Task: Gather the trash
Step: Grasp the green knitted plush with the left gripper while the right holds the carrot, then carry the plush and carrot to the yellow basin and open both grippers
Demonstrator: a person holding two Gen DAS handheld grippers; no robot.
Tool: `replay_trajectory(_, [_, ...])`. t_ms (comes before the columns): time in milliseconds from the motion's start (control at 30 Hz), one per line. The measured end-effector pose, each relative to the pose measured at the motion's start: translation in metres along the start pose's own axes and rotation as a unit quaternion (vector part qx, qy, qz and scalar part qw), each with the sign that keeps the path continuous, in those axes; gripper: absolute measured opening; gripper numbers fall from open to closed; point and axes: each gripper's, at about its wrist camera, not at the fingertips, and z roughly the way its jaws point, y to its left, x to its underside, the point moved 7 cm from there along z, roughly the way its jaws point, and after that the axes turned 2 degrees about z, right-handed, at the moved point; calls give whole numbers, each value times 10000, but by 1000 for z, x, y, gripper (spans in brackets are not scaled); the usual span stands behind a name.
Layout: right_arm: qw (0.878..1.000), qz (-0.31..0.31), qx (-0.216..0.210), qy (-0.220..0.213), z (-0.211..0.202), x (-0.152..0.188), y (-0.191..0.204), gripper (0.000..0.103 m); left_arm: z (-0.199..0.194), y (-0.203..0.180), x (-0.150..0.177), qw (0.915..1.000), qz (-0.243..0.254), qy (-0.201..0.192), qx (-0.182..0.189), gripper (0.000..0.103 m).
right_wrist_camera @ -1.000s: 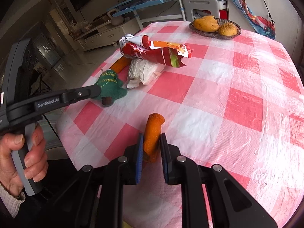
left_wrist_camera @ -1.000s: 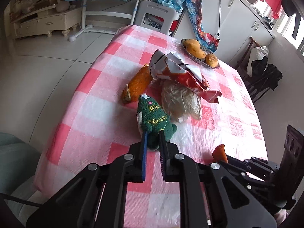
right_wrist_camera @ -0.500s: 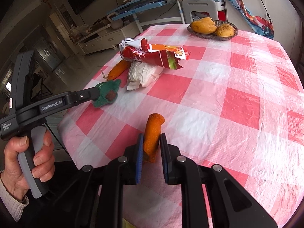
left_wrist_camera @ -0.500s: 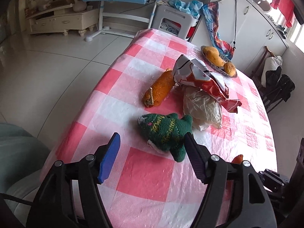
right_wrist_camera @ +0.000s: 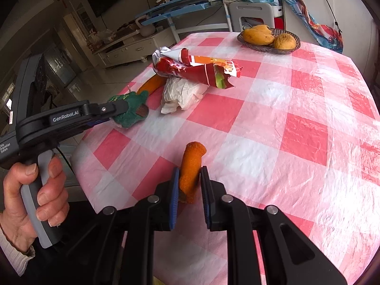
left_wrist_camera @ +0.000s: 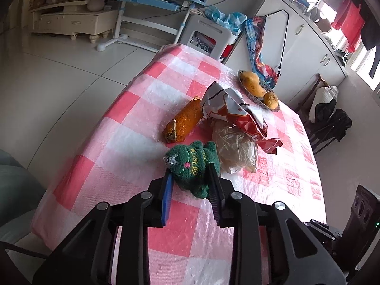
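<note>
Left gripper point(left_wrist_camera: 190, 185) fingers closed around green plush tree point(left_wrist_camera: 192, 166) on surface point(left_wrist_camera: 133, 142). Right gripper point(right_wrist_camera: 188, 190) fingers clamped on orange plush stick point(right_wrist_camera: 191, 168).

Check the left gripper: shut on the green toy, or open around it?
Shut on it. The left gripper has both pads pressed against the green plush toy, which bulges between them; the right wrist view shows the same.

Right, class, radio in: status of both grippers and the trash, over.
Left gripper closed around green plush tree. Right gripper shut on orange plush piece. Red wrapper and crumpled bag uncollected on table. Nothing blocking.
</note>
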Motion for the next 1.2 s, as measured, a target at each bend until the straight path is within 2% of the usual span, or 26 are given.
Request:
replay_trajectory(267, [9985, 307, -248, -366, -25, -2, -6, 18, -34, -13, 13, 9993, 313, -208, 86, 27])
replay_trajectory(500, [9961, 377, -449, -663, -49, 8, 2, 18, -57, -17, 46, 9988, 449, -159, 124, 27])
replay_trajectory(800, [9965, 283, -562, -549, -59, 47, 23, 18, -79, -40, 92, 9946, 1019, -31, 205, 27])
replay_trajectory(1200, [9972, 160, -709, -195, -65, 102, 53, 19, -100, -42, 128, 9923, 1211, 140, 222, 27])
